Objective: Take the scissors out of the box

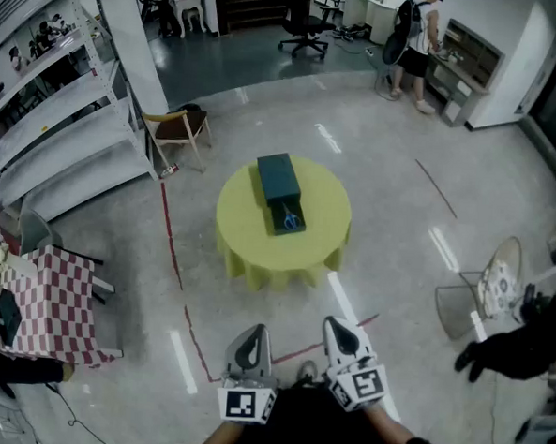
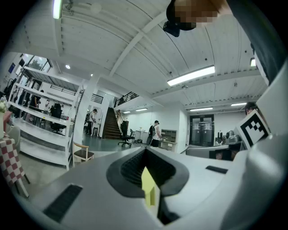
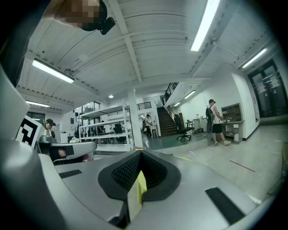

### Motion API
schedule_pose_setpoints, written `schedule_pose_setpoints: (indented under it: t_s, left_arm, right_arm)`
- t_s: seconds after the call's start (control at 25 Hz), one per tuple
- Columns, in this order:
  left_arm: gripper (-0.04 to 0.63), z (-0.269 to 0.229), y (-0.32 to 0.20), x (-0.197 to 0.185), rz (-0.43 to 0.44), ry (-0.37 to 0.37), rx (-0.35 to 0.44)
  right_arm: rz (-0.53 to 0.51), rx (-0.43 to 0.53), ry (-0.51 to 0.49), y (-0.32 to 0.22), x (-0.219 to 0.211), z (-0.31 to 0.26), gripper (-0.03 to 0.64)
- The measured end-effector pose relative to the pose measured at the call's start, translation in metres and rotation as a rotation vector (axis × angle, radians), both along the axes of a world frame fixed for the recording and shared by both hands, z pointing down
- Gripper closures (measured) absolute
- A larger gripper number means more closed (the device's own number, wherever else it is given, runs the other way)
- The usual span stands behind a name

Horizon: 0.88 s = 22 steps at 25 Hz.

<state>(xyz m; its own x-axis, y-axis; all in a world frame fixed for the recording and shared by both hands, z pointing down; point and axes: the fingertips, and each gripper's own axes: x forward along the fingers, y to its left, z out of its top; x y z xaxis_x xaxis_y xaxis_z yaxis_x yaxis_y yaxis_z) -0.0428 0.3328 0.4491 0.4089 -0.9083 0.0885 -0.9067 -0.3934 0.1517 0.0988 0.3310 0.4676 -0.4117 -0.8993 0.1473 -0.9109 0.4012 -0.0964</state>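
Scissors lie in the box on the yellow surface, well ahead. Left gripper and right gripper both have jaws closed on nothing; step closer and open one first.

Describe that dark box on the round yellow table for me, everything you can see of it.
The box is dark green, long and rectangular, with a plain flat top. It lies near the middle of the round table, on its yellow cloth. Its near end looks open, with blue-handled scissors lying there. Nothing else touches it. Its material is too small to tell.
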Motion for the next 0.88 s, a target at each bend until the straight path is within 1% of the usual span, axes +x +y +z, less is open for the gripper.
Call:
schedule_pose_setpoints:
  t_s: [0.12, 0.32, 0.56, 0.8, 0.88]
  left_arm:
    - [0.597, -0.0011, 0.0007, -0.0032, -0.007, 0.005, -0.002]
    - [0.597, 0.0008, 0.0003, -0.0035, -0.003, 0.016, -0.01]
    - [0.597, -0.0006, -0.001, -0.0025, 0.003, 0.013, 0.002]
    - [0.597, -0.0022, -0.0022, -0.0011, -0.009, 0.013, 0.0]
    - [0.597, -0.0028, -0.0022, 0.001, -0.011, 0.001, 0.006]
  right_arm:
    - [0.0, 0.008, -0.011, 0.0022, -0.0001, 0.0002, 0.618]
    - [0.001, -0.019, -0.011, 0.0038, -0.0019, 0.0051, 0.618]
    - [0.006, 0.012, -0.035, 0.0031, -0.0005, -0.0013, 0.618]
    - [-0.002, 0.0, -0.044, 0.0058, 0.0043, 0.0006, 0.618]
    - [-0.007, 0.003, -0.04, 0.0067, 0.0069, -0.0001, 0.618]
